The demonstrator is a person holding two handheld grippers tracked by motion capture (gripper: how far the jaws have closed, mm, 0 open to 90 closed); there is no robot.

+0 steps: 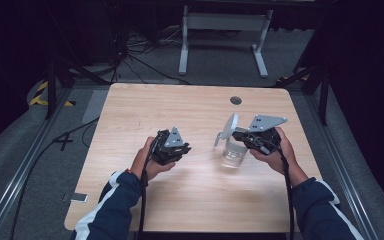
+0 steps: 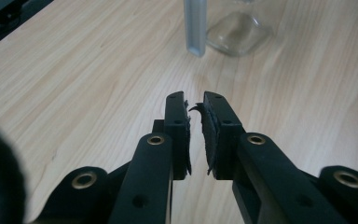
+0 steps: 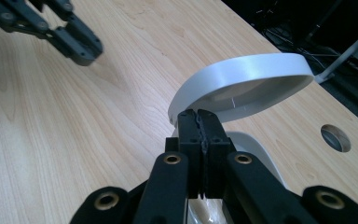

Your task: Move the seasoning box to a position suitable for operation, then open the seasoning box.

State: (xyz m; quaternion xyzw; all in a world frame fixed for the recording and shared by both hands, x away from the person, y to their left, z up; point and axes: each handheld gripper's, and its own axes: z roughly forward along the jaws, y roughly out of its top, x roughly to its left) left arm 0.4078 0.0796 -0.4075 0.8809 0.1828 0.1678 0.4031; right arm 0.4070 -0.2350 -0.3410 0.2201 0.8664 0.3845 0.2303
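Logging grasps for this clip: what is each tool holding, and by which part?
Right tool: shut on the white lid, at its rim. Left tool: nothing.

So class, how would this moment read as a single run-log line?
left gripper: nearly shut, empty, above table | right gripper: shut on white lid, lid tilted over glass jar | jar on table

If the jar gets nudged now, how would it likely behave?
The jar looks like clear glass, so probably breakable and slick. Its base looks broad and squarish, so it should slide rather than roll. The raised lid, apparently held by the right hand-held gripper, may tip it.
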